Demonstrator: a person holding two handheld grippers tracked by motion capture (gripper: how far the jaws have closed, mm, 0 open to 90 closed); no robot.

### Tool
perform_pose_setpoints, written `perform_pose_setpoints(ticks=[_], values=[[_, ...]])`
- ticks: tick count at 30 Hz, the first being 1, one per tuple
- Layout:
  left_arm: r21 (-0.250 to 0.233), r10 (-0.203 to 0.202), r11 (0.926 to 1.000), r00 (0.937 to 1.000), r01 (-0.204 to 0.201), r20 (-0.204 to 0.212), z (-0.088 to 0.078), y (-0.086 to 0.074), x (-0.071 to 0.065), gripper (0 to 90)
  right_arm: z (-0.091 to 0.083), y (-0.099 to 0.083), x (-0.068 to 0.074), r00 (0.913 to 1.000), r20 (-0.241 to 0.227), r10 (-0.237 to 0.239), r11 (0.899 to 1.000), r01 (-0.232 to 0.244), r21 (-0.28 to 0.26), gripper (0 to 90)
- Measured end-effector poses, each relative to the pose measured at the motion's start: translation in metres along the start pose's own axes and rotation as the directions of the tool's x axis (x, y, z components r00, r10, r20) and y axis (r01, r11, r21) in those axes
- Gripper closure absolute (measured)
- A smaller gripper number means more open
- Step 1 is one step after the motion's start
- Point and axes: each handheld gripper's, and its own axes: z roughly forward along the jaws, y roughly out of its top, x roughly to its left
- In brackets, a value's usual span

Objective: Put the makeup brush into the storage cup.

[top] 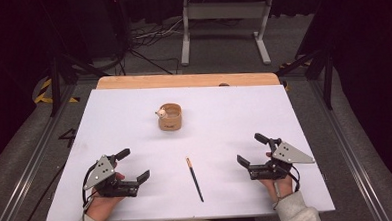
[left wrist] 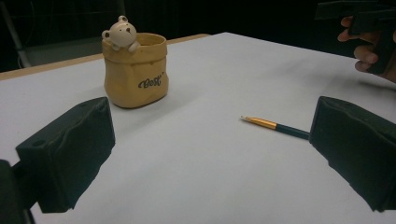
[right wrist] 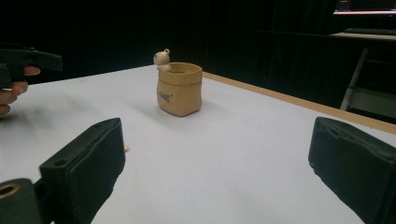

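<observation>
**Both jaws wide open, nothing held; pen lies between them**

Left gripper (top: 135,165) sits near-left on the white table (top: 234,109), held in the person's left hand (top: 105,199). Jaws spread wide, nothing btwn them, pointing right/inward toward table centre. Right gripper (top: 252,150) sits near-right, held in right hand (top: 280,184); jaws also wide apart, empty, pointing left/inward.

Pen (top: 195,179) lies flat on table btwn the two grippers, near edge, roughly centre; well apart from both. Dark body, gold/orange section at far end w/ tip pointing away from person, slightly to left. In left gripper view the pen (left wrist: 275,126) shows its gold end, body running behind the right-hand jaw; not touched.

Tan pot (top: 170,116) shaped like a sack stands upright farther back, about table centre, w/ small bear figure (top: 160,112) on its left rim. Script on its front (left wrist: 152,82), too small to read surely. Same pot in right gripper view (right wrist: 180,88), well beyond the open jaws.

Wooden strip (top: 187,81) along table's far edge.
</observation>
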Motion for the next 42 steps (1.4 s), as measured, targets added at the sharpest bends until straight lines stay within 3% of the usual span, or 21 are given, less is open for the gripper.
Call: perform_pose_setpoints(ticks=[13,21,26,32,40,42], values=[[-0.003,-0.020,0.9998,0.9998,0.020,-0.004,-0.001,0.002,0.001,1.5,0.000,0.001,-0.002,0.9999,0.002,0.012,1.000,-0.012,0.012,2.4],[0.003,-0.023,0.9997,0.9997,0.023,-0.006,0.001,0.003,0.001,1.7,0.008,0.013,0.005,0.9996,-0.007,-0.028,0.999,0.028,0.021,1.4],[0.005,-0.017,0.9998,0.9998,0.017,-0.006,0.002,0.004,0.000,1.7,0.012,0.021,0.008,0.9985,-0.041,-0.038,0.999,0.038,-0.002,2.3],[0.000,-0.018,0.9998,0.9998,0.018,-0.010,0.001,0.004,0.002,1.8,0.029,0.034,0.017,0.9959,-0.088,-0.023,0.999,0.019,-0.046,2.5],[-0.005,-0.030,0.9995,0.9994,0.030,-0.015,-0.002,0.004,0.002,2.0,0.045,0.046,0.031,0.9802,-0.188,-0.064,0.998,0.061,-0.019,5.1],[0.002,-0.023,0.9997,0.9996,0.023,-0.016,-0.002,0.004,0.002,2.0,0.048,0.048,0.034,0.9807,-0.184,-0.067,0.998,0.066,-0.007,5.0]])
